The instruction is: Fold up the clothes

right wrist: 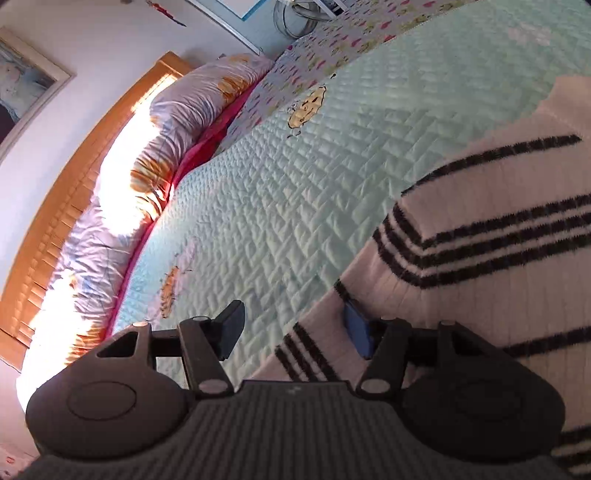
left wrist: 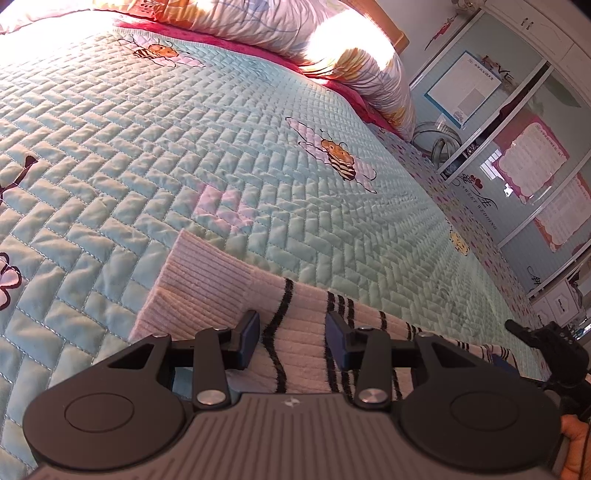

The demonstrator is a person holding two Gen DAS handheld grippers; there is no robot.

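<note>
A white ribbed sweater (left wrist: 207, 280) with thin black stripes lies on the mint quilted bedspread (left wrist: 184, 147), its plain cuff end pointing up the bed. My left gripper (left wrist: 293, 338) sits low over it, and a bunched striped fold fills the gap and touches both pads. In the right wrist view the sweater (right wrist: 498, 206) covers the right side. My right gripper (right wrist: 295, 328) stands open. Its right blue pad rests against the sweater's edge, its left finger is over bare bedspread (right wrist: 295, 184), and a striped edge lies low between the jaws.
A sunlit floral duvet (left wrist: 258, 22) and red blanket lie along the head of the bed, against a wooden headboard (right wrist: 74, 177). A mirrored wardrobe (left wrist: 517, 147) with posters stands beyond the bed's far side. A person's hand (left wrist: 570, 443) shows at the lower right edge.
</note>
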